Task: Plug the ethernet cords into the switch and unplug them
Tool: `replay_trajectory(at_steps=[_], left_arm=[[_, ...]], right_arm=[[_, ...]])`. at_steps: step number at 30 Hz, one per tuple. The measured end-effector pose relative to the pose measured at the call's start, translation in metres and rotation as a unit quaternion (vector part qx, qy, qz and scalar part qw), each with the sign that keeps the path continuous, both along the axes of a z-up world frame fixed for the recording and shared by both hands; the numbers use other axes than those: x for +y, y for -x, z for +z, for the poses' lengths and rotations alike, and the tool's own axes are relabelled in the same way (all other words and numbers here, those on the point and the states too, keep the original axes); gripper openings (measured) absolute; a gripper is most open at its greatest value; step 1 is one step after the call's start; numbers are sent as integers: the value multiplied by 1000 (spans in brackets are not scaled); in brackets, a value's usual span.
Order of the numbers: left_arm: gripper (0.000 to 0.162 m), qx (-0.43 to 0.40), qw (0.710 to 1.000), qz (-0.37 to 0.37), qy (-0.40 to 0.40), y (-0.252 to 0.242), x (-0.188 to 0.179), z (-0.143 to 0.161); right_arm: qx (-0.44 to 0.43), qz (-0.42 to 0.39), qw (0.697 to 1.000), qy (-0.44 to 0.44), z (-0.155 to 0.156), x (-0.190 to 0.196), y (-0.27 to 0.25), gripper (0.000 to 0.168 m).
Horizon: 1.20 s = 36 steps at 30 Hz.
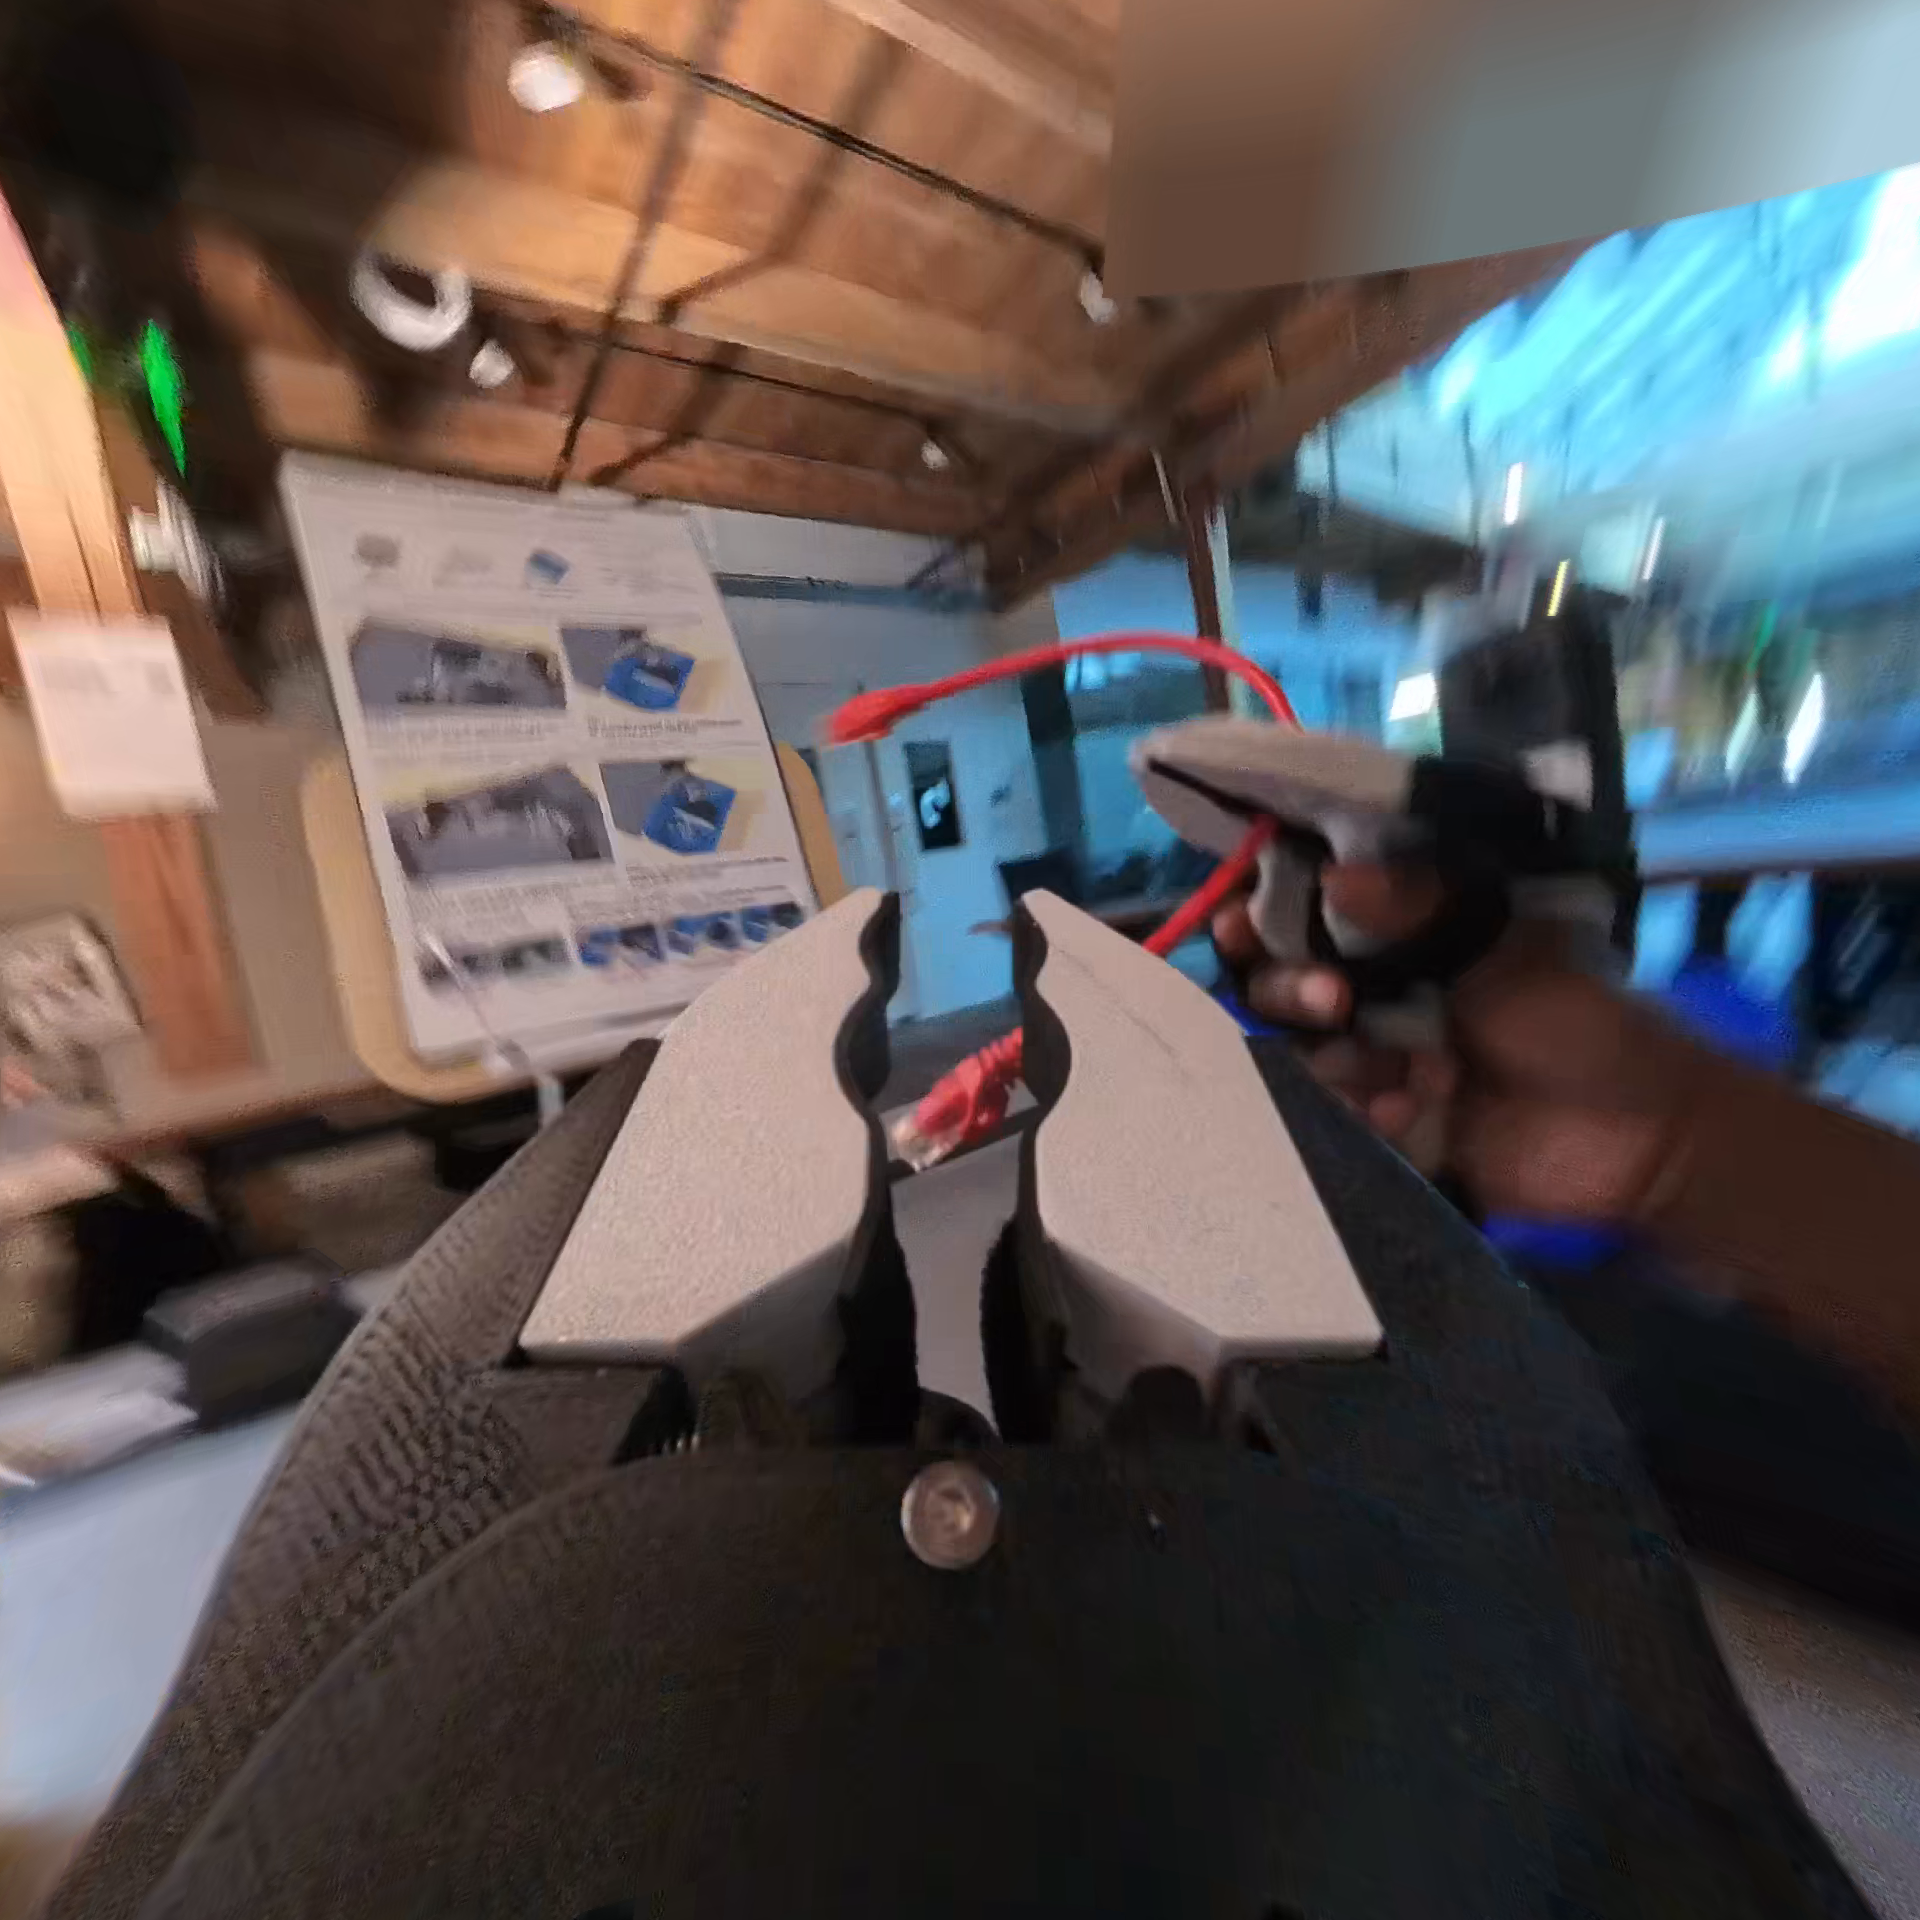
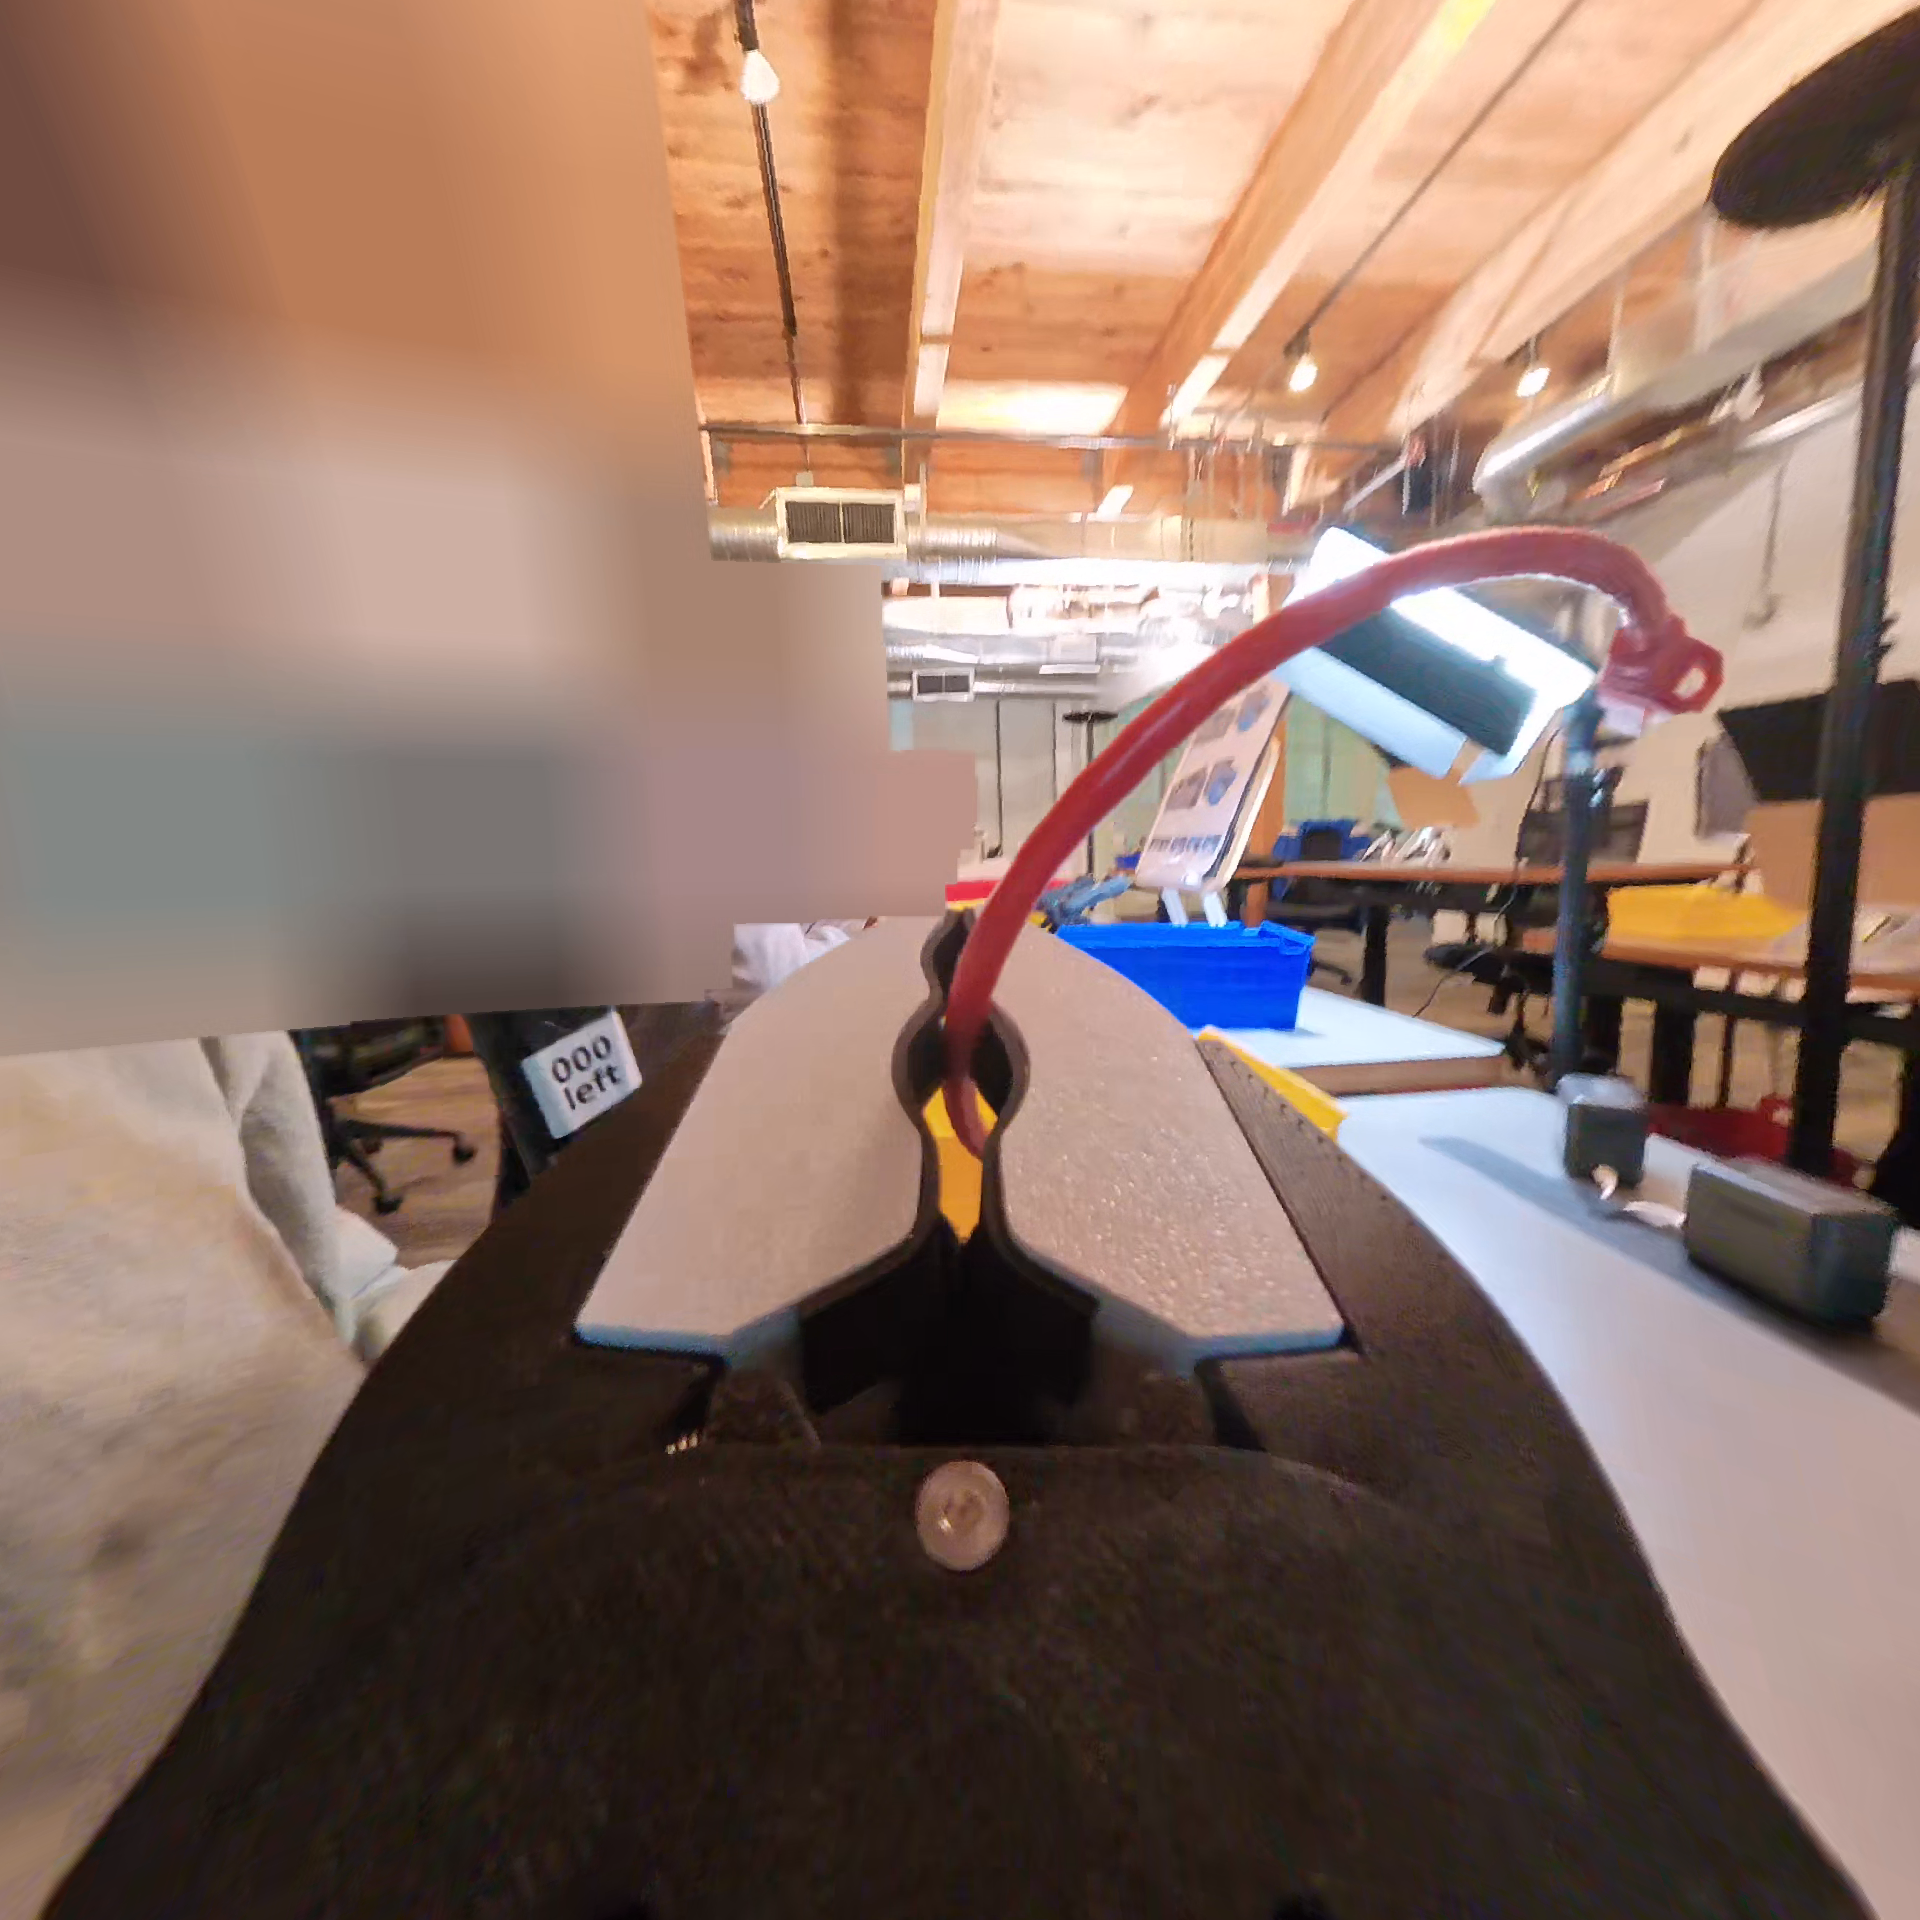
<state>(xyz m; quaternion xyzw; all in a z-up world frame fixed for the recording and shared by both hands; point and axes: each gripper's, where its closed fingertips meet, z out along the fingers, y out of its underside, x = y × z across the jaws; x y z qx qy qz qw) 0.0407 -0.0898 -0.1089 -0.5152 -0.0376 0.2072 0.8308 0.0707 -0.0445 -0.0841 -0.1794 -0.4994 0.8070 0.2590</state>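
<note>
Right gripper (image 2: 961,1023) clamps the red ethernet cord (image 2: 1049,821) mid-length, raised off the worktop; left gripper (image 1: 951,971) gapes apart near its plug. No switch visible; the springy cord could slip out.

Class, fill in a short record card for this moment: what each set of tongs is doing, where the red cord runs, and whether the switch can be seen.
left tongs: open, nothing gripped; one red plug shows in the gap between the fingers
right tongs: shut on the red cord
cord path: arches up out of the right tongs, its other plug hanging free in the air
hand: holds the right tongs' grip
switch: not seen in either view
picture quality: left view blurred
</note>
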Motion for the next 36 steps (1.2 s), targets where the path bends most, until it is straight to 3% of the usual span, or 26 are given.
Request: replay_trajectory(at_steps=[2, 5, 10, 12, 13, 16, 19, 22, 25, 30, 33, 36], left_arm=[[22, -181, 978, -71, -76, 20, -5, -7], [32, -370, 904, -189, -101, 26, 14, -30], [33, -503, 763, -384, -134, -1, 43, -27], [24, -526, 701, -448, -178, -2, 42, -17], [14, -528, 690, -454, -196, 1, 40, -15], [12, -484, 741, -423, -196, 8, 32, -11], [10, -396, 821, -391, -128, 8, 21, 2], [10, -285, 898, -334, -7, 11, 7, 9], [9, -193, 933, -283, 112, 15, -9, 13], [9, -52, 930, -189, 312, 23, -27, 5], [9, 25, 893, -143, 425, 22, -32, -11], [9, 52, 850, -174, 495, 3, -28, -32]], right_arm=[[38, -14, 999, 15, 8, 9, -6, 0], [86, -46, 995, 10, 12, 15, -13, 0], [125, -33, 991, 39, 14, 10, -22, 0], [131, -28, 991, 25, 10, 0, -22, 0], [132, -26, 991, 18, 7, -5, -22, 0], [120, -41, 992, -2, -3, -13, -17, 0], [72, -60, 995, -14, -20, -9, -8, 6], [2, -105, 993, -44, -40, 9, 1, 50], [-28, -176, 978, -108, -52, 35, 4, 74], [-11, -265, 945, -193, -38, 69, -2, 77], [29, -208, 943, -259, -33, 43, -13, 52], [53, -131, 937, -318, -38, 3, -18, 50]])
